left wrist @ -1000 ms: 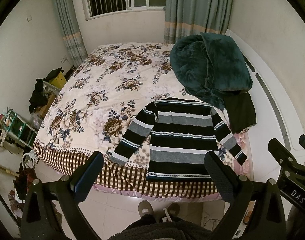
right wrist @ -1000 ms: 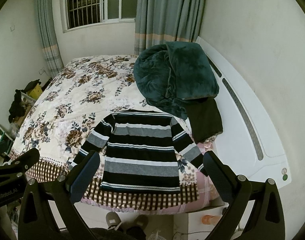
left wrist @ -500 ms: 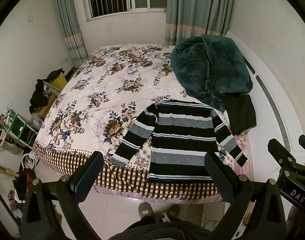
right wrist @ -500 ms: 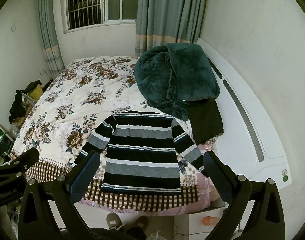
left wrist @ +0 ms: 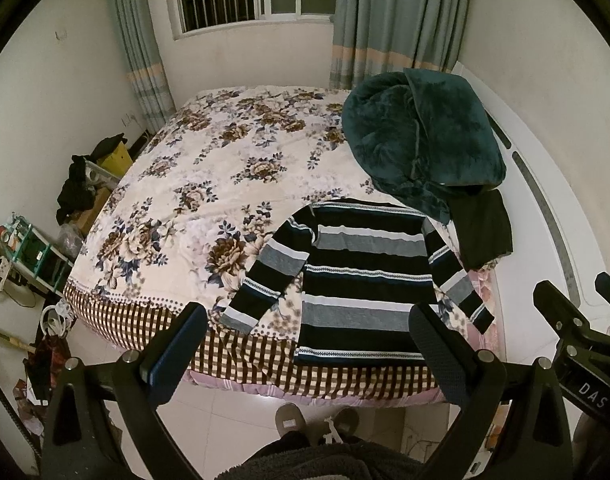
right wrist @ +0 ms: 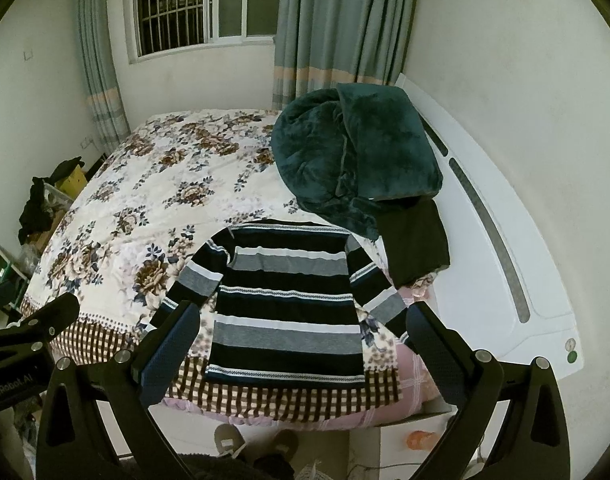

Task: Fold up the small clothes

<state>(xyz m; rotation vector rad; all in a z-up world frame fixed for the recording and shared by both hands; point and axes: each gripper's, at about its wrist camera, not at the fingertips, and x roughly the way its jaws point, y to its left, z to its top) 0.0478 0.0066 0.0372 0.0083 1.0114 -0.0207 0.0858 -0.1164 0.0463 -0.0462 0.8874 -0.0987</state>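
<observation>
A small black, grey and white striped sweater [left wrist: 361, 276] lies flat on the floral bed [left wrist: 209, 184], hem at the near edge, both sleeves spread out. It also shows in the right wrist view [right wrist: 289, 300]. My left gripper [left wrist: 309, 340] is open and empty, held above the floor in front of the bed's near edge. My right gripper [right wrist: 301, 340] is open and empty too, at the same distance from the sweater. Neither touches the cloth.
A dark green blanket [left wrist: 421, 140] is heaped at the bed's far right, with a black garment [left wrist: 483, 228] below it. A white headboard [right wrist: 505, 248] runs along the right. Clutter and a shelf [left wrist: 33, 248] stand at left. The person's shoes [left wrist: 289, 420] are on the tiled floor.
Both views have drifted slightly; the sweater sits a little lower and nearer in frame. Both grippers stay open. The sweater has not moved.
</observation>
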